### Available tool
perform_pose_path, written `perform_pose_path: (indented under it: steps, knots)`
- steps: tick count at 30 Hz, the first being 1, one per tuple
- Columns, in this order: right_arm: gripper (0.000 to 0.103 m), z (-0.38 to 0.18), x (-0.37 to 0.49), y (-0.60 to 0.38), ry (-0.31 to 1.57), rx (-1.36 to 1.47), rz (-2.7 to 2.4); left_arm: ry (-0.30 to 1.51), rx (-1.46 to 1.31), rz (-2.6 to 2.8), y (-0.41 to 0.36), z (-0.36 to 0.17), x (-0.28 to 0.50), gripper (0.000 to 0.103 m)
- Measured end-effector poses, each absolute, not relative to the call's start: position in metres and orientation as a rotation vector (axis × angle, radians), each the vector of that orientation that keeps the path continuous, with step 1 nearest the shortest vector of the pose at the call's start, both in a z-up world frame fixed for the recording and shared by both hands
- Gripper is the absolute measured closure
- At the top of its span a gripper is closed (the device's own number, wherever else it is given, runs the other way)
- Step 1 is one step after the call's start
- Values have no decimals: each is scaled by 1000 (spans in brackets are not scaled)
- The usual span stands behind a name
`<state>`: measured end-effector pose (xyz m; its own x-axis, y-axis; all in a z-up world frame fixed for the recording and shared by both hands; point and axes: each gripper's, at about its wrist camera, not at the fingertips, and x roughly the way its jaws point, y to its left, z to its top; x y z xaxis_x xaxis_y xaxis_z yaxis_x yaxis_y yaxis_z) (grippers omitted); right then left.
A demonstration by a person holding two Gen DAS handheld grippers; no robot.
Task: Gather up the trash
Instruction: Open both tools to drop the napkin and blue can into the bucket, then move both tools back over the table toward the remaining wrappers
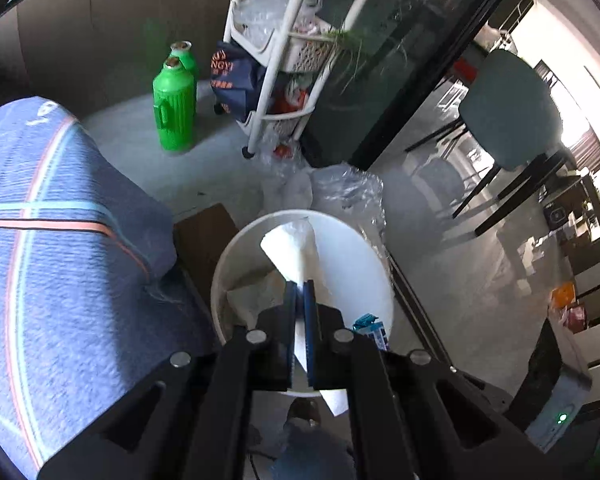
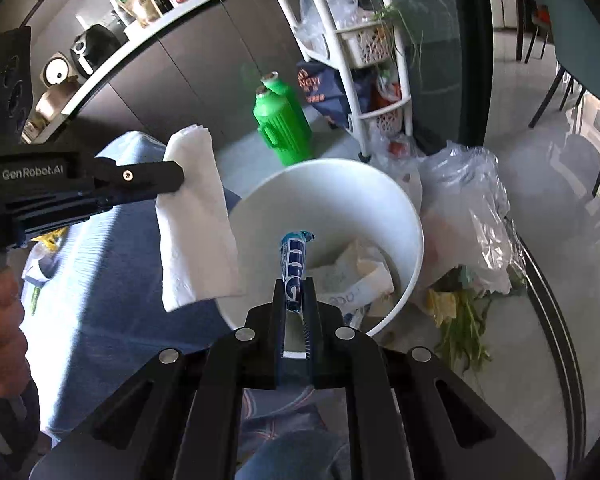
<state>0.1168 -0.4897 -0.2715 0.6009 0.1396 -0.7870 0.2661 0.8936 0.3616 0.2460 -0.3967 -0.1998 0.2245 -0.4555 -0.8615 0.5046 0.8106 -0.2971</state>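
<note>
In the left wrist view, the left gripper [image 1: 299, 286] is seen with its two fingers drawn close together, a folded white paper towel [image 1: 290, 248] pinched between the blue pads. The towel passes through the narrow gap and sticks out on both sides: a broad part beyond the fingertips, over the mouth of the white bin [image 1: 356, 264], and a smaller corner below the fingers, nearer the camera. Crumpled paper is seen lying inside the bin. A blue-and-white wrapper [image 1: 371, 330] is visible just to the right of the fingers, at the bin's near rim. A blue cloth [image 1: 68, 240] lies to the left of the bin, two green flasks [image 1: 174, 108] stand farther off on the floor, and a white rack [image 1: 288, 60] is placed beside them.

In the right wrist view, the right gripper [image 2: 295, 282] is shown closed on the blue-and-white wrapper [image 2: 294, 260], which is gripped by its lower part; its upper end projects past the fingertips, above the inside of the white bin [image 2: 404, 216]. The left gripper [image 2: 176, 178] is seen from the side at the left, with the paper towel [image 2: 196, 220] hanging from its tip just outside the bin's left rim. Clear plastic bags [image 2: 468, 204] and green stalks [image 2: 464, 332] lie on the floor to the right of the bin.
</note>
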Motion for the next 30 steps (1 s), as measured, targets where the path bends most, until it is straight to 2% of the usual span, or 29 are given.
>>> perform_pose_path:
  steps: [3,4,5,6,7,8,9,10,12,14,16,30]
  knots:
    - [89,-280,124,-491,942,479,-70,1194,65,-667,-404,-213,250,96]
    - [77,-283,126,-490,940,469,-66,1195,67,-664,-406,-215,250,90]
    - [69,-284,127,-488,936,450,-66,1192,65,-660,-406,-217,251,77]
    - [54,-285,128,-486,933,430,-63,1189,65,-657,-408,-218,252,69]
    - [48,-286,128,-486,931,418,-59,1180,60,-655,-407,-218,252,54]
    - [47,-286,128,-485,926,407,-55,1164,54,-650,-406,-216,253,45]
    - [40,-285,128,-485,920,401,-53,1150,50,-648,-406,-214,252,42]
    - [30,-284,127,-485,907,396,-55,1131,47,-649,-404,-210,252,34]
    - [22,-280,125,-486,889,393,-49,1105,44,-650,-401,-202,251,26]
    - [10,-275,124,-486,880,383,-57,1075,40,-648,-397,-191,249,13]
    - [9,-271,123,-485,875,374,-65,1038,34,-639,-390,-180,245,3]
    - [9,-215,112,-442,836,301,-36,952,-4,-546,-321,-113,204,4]
